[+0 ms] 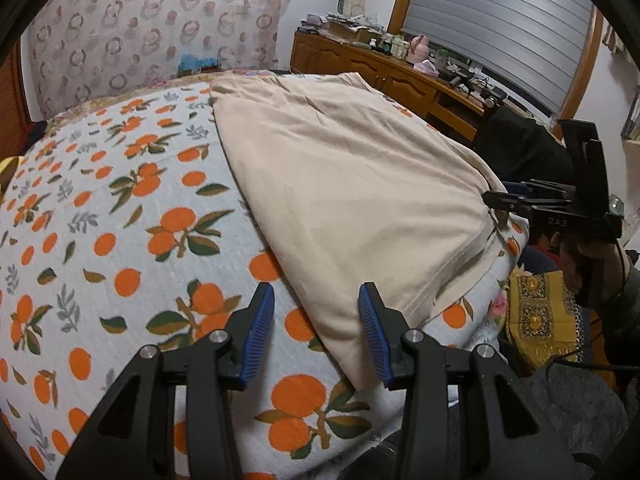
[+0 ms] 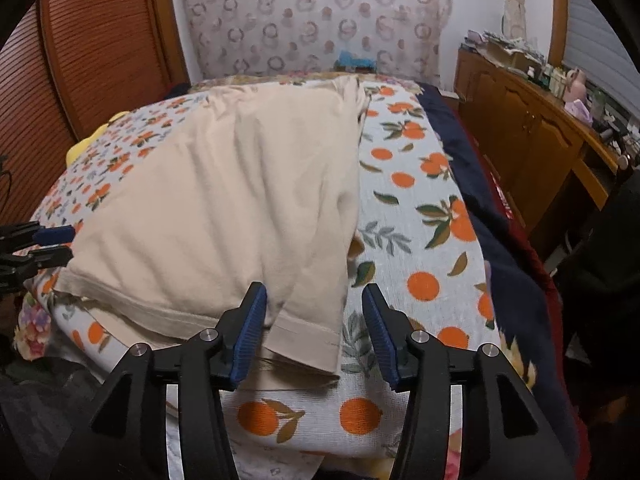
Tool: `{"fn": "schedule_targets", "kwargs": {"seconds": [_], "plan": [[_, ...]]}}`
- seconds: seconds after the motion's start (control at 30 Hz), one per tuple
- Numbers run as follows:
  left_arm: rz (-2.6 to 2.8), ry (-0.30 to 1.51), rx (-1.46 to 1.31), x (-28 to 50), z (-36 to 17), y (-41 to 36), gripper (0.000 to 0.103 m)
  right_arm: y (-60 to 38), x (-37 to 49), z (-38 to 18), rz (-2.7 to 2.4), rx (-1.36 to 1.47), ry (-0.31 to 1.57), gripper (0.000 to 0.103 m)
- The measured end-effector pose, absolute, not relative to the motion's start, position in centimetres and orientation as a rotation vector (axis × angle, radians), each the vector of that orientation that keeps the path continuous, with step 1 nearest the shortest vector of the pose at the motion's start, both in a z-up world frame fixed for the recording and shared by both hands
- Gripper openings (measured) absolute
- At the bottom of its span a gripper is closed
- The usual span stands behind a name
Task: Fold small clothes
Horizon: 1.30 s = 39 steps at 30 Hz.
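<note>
A cream garment (image 1: 340,184) lies folded lengthwise on the orange-print bed cover (image 1: 120,220). My left gripper (image 1: 316,324) stands open over the garment's near left corner, and the pads do not press on the cloth. In the right wrist view the garment (image 2: 224,200) runs away from me, and its hemmed near corner lies on the cover between the parted fingers of my right gripper (image 2: 316,320), untouched by the pads. The left wrist view has the right gripper (image 1: 500,196) at the garment's right corner. At the cloth's left edge the left gripper (image 2: 66,244) shows.
A wooden sideboard (image 2: 520,120) loaded with clutter runs along the right wall. A dark blue blanket (image 2: 500,220) edges the bed's right side. A louvred wooden door (image 2: 100,40) stands on the left. A yellow patterned cloth (image 1: 540,316) hangs below a person's hand (image 1: 592,264).
</note>
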<state>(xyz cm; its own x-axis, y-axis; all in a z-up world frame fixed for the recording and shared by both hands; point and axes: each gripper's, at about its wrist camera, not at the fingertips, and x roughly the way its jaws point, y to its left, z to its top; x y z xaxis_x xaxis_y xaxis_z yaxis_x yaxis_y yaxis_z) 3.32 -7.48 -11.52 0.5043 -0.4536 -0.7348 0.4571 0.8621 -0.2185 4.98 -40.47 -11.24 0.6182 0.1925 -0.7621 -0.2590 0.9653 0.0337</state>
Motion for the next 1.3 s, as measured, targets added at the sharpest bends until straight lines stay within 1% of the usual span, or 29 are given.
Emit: {"fn": "schedule_targets", "kwargs": {"seconds": [0.1, 0.3, 0.33, 0.37, 0.4, 0.43, 0.47, 0.5, 0.53, 0.57, 0.6, 0.67, 0.97, 1.1, 1.3], "plan": [[-0.568, 0.906, -0.013, 3.2, -11.9, -7.5, 0.043, -40.8, 5.0, -11.9, 0.264, -0.066, 0.889, 0.053], [-0.598, 0.906, -0.034, 3.0, -11.9, -7.4, 0.043, -40.5, 4.5, -12.0, 0.283, -0.073, 0.877, 0.052], [-0.613, 0.905, -0.043, 2.9, -12.0, -7.4, 0.043, -40.3, 4.4, -12.0, 0.290, -0.078, 0.875, 0.046], [-0.622, 0.905, -0.046, 2.9, -12.0, -7.5, 0.043, -40.2, 4.4, -12.0, 0.299, -0.080, 0.874, 0.043], [-0.633, 0.903, -0.049, 2.9, -12.0, -7.5, 0.043, -40.1, 4.3, -12.0, 0.312, -0.078, 0.874, 0.036], [-0.647, 0.903, -0.054, 2.8, -12.0, -7.6, 0.037, -39.9, 4.3, -12.0, 0.319, -0.079, 0.874, 0.032], [-0.657, 0.909, -0.058, 2.9, -12.1, -7.7, 0.025, -39.8, 4.2, -12.0, 0.327, -0.082, 0.872, 0.029], [-0.659, 0.911, -0.058, 2.9, -12.1, -7.7, 0.024, -39.7, 4.2, -12.0, 0.344, -0.079, 0.873, 0.019], [-0.661, 0.908, -0.050, 2.8, -12.1, -7.9, 0.017, -39.7, 4.2, -12.0, 0.359, -0.068, 0.874, 0.014], [-0.663, 0.908, -0.048, 2.9, -12.1, -7.9, 0.010, -39.7, 4.2, -12.0, 0.367, -0.062, 0.873, 0.012], [-0.665, 0.907, -0.051, 2.9, -12.0, -7.9, 0.007, -39.6, 4.1, -11.9, 0.377, -0.058, 0.870, 0.010], [-0.681, 0.893, -0.061, 3.0, -11.6, -7.8, 0.003, -39.7, 4.1, -11.7, 0.388, -0.039, 0.856, 0.009], [-0.645, 0.730, -0.082, 4.6, -6.3, -7.0, 0.003, -40.2, 4.8, -6.4, 0.427, 0.005, 0.689, 0.007], [-0.626, 0.684, -0.071, 7.3, -4.6, -7.0, 0.003, -39.4, 7.1, -3.8, 0.433, -0.017, 0.610, 0.007], [-0.596, 0.651, -0.074, 11.9, -2.9, -6.9, 0.003, -38.6, 11.7, -1.9, 0.447, -0.065, 0.569, 0.006]]}}
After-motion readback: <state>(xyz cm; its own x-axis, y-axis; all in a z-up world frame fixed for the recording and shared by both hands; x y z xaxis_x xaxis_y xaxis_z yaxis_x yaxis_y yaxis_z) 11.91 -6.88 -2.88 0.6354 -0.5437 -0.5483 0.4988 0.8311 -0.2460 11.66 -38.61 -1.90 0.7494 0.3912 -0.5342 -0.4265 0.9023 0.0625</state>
